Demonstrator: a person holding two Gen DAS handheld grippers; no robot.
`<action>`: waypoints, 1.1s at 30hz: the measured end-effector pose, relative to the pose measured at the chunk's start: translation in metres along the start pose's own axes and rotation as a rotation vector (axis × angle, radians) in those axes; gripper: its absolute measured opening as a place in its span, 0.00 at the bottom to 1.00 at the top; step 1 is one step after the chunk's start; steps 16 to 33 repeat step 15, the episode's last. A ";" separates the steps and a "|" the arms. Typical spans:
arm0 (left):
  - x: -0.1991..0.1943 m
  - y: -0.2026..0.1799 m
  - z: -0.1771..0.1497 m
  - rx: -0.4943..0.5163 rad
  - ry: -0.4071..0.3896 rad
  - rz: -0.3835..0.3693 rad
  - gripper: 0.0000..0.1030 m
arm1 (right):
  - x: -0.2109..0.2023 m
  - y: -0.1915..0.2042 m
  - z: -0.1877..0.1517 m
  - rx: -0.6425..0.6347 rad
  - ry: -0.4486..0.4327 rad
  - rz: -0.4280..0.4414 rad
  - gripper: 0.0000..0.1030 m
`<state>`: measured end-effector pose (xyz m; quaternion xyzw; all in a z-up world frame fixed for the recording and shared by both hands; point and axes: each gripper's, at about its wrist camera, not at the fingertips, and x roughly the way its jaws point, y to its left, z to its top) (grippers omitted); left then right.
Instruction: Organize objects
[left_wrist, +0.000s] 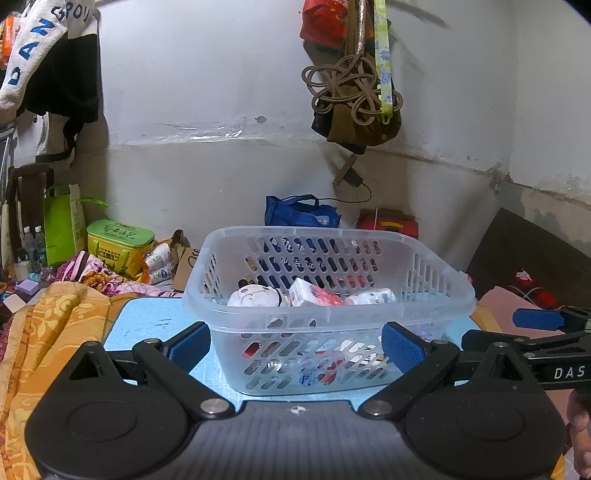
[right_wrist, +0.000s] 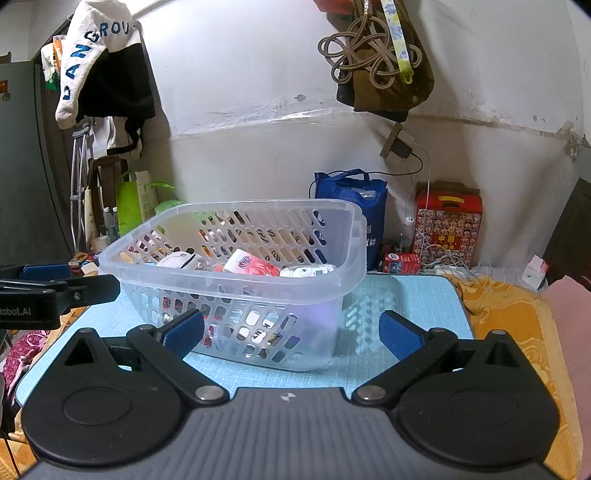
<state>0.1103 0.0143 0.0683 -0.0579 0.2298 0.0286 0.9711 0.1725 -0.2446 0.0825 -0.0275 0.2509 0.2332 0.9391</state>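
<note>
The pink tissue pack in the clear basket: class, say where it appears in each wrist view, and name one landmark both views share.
Left wrist: pink tissue pack sits centre, inside the basket, right of the white toy.
Right wrist: pink tissue pack sits left of centre, in the basket.
Shared landmark: blue bag behind.

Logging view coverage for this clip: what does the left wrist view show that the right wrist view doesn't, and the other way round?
Only the left wrist view shows the green tin box and the floral blanket left of the mat. Only the right wrist view shows the red patterned box and the grey cabinet. Both show the clear basket holding packets on the blue mat, the blue bag, and open tongs.
</note>
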 end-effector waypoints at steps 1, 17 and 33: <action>0.000 0.000 0.000 0.000 -0.001 -0.002 0.97 | 0.000 0.000 0.000 -0.001 -0.001 -0.001 1.00; -0.006 -0.007 -0.002 0.007 -0.034 -0.011 0.97 | -0.003 0.002 -0.003 -0.004 -0.004 -0.010 1.00; -0.006 -0.007 -0.002 0.007 -0.034 -0.011 0.97 | -0.003 0.002 -0.003 -0.004 -0.004 -0.010 1.00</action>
